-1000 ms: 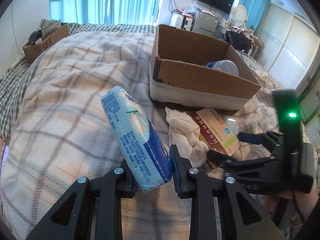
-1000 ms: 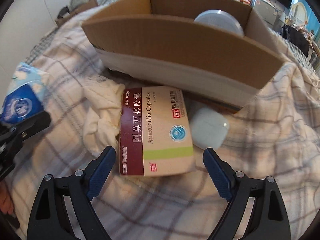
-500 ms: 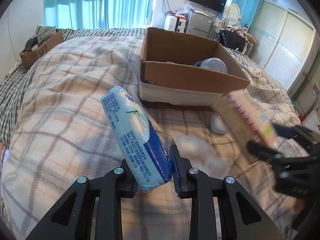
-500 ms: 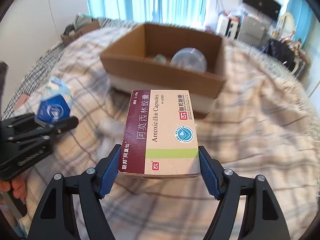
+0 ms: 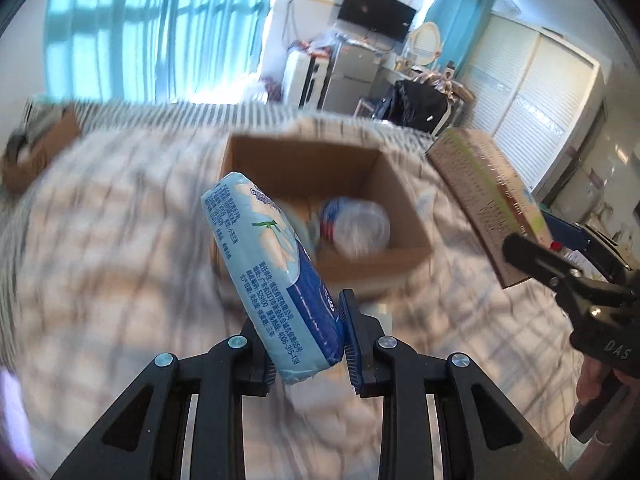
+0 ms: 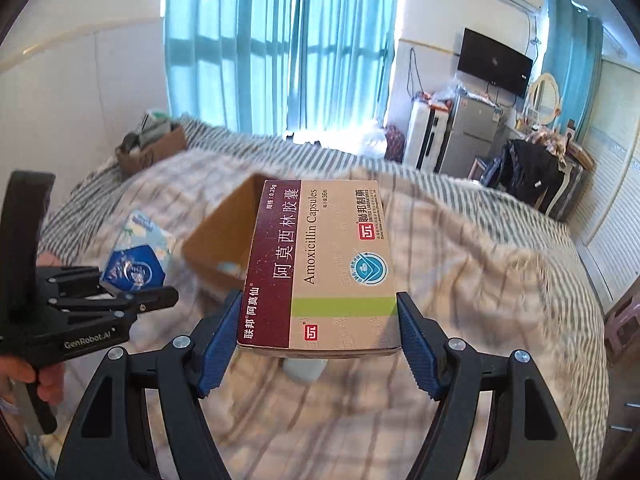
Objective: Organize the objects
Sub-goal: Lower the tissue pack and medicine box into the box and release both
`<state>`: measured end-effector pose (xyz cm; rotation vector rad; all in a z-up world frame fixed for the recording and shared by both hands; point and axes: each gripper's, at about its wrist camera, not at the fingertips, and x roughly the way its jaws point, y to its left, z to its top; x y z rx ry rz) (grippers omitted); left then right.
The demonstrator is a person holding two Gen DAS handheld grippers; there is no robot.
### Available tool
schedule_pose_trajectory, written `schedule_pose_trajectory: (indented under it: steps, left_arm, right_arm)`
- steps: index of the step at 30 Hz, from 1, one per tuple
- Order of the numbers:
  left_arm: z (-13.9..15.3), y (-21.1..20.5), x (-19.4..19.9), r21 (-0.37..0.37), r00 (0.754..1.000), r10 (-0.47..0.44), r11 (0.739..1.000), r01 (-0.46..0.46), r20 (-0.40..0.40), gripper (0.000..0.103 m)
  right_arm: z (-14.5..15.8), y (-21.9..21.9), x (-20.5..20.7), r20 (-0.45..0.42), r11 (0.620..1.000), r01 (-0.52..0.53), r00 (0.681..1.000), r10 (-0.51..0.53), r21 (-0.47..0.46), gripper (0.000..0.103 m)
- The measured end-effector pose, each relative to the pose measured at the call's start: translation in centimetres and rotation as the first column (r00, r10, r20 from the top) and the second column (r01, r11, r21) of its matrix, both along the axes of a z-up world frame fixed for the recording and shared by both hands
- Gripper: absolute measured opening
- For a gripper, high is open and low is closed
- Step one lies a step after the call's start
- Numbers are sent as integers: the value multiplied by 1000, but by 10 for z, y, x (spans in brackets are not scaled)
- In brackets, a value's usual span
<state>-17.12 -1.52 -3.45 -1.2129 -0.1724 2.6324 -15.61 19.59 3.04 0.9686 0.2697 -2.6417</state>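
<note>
My left gripper (image 5: 306,344) is shut on a blue and white tissue pack (image 5: 268,268) and holds it up in front of the open cardboard box (image 5: 404,256). The box holds a clear plastic container (image 5: 360,228). My right gripper (image 6: 318,340) is shut on an Amoxicillin medicine box (image 6: 324,264), lifted above the bed and to the right of the cardboard box (image 6: 224,236). The medicine box also shows in the left wrist view (image 5: 484,196). The left gripper with the tissue pack (image 6: 136,256) shows at the left of the right wrist view.
A plaid blanket (image 6: 460,280) covers the bed. A small white case (image 6: 304,368) lies on it below the medicine box. A second cardboard box (image 6: 152,148) with clutter sits at the bed's far left. A fridge, a TV and a wardrobe stand behind.
Both grippers have risen and moved toward the cardboard box. The right gripper closed on the medicine box and lifted it off the blanket. The left gripper kept the tissue pack.
</note>
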Motion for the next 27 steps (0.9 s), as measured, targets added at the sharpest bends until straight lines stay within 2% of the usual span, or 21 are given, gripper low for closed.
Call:
schedule_pose_trajectory:
  steps: [2,4,6,9,14,19,22,23,24,27]
  left_arm:
    - [13,5,-21,-20,1000,-13,1000,12,-14,27]
    - [20,12,-44,-73,999,-15,997,12,-33,27]
    - [18,17,-68,-112,999,-13,994,8,-38,27]
    - [0,16,-103,-104,1000,4,995,-3,14,27]
    - [-41,19,-135,-116,998,-19,993,26,57,27]
    - [-69,21,-142,-127,995,-47,990,57,83,29]
    - [-72,24,-140,-136,993,-37,989,52,111,31]
    - [-70,25,-139,-139,993,-34,989,50,110,36]
    - [-67,26,-136,-136,994,-34,990,48,108,47]
    - [-49,25,-122,-123,997,-3,992,12,71,72]
  right_arm:
    - [10,-2,-22,-8,1000,-1,1000,1,-12,73]
    - [14,-9,-45,-14,1000,-1,1000,1,-5,73]
    - [16,-12,-67,-3,1000,-11,1000,11,-15,73]
    - [8,-16,-101,36,999,-22,999,24,-45,73]
    - [-31,-20,-139,98,999,-10,995,14,-48,73]
    - [-58,-16,-156,127,995,-11,992,24,-100,74]
    - [-56,-10,-151,91,994,-9,996,19,-109,74]
    - [-53,-8,-150,83,994,-5,996,14,-110,74]
    - [-49,-5,-146,72,993,-2,997,11,-119,74]
    - [-33,3,-134,49,991,2,999,5,-133,74]
